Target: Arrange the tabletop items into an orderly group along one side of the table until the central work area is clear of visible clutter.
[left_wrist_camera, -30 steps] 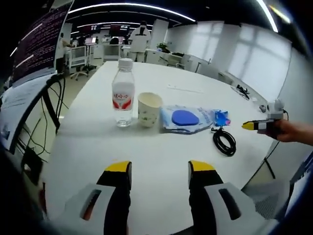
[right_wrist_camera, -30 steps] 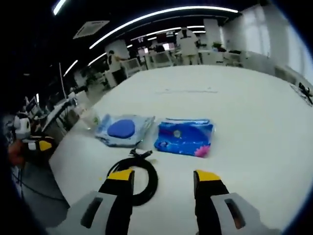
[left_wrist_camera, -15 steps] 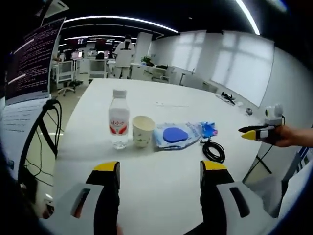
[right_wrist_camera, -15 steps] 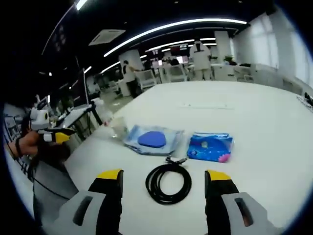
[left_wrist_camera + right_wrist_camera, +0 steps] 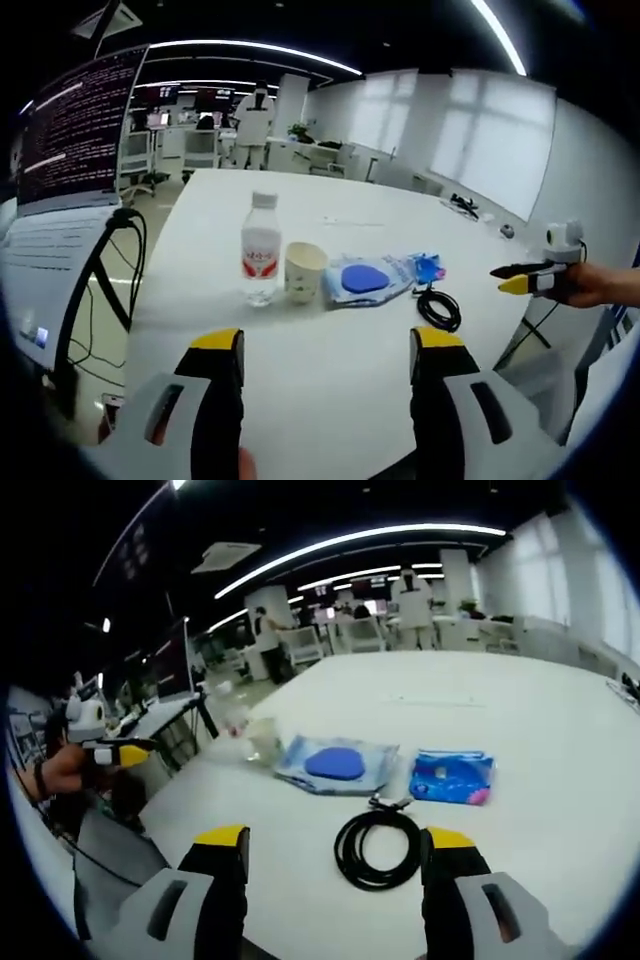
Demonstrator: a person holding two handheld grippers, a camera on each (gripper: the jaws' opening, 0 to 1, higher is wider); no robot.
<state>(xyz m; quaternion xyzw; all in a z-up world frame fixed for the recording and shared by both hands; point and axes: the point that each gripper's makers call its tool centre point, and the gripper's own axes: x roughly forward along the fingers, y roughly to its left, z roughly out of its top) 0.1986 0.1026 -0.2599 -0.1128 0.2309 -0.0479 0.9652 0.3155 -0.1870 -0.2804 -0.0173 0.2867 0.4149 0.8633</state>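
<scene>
On the white table a row runs left to right: a clear water bottle, a paper cup, a clear bag with a blue disc and a blue packet. A coiled black cable lies in front of the packet. My left gripper hangs open over the table's near edge, holding nothing. From the right a hand carries my right gripper. In the right gripper view that gripper is open just before the cable, with the bag, packet and cup beyond it.
A monitor with lines of text stands off the table's left side, and black cords hang by that edge. The left gripper shows at the left, held by a hand. People and desks are far behind.
Both grippers have opened wider and drawn back from the table, so the items look smaller. The items themselves have not moved.
</scene>
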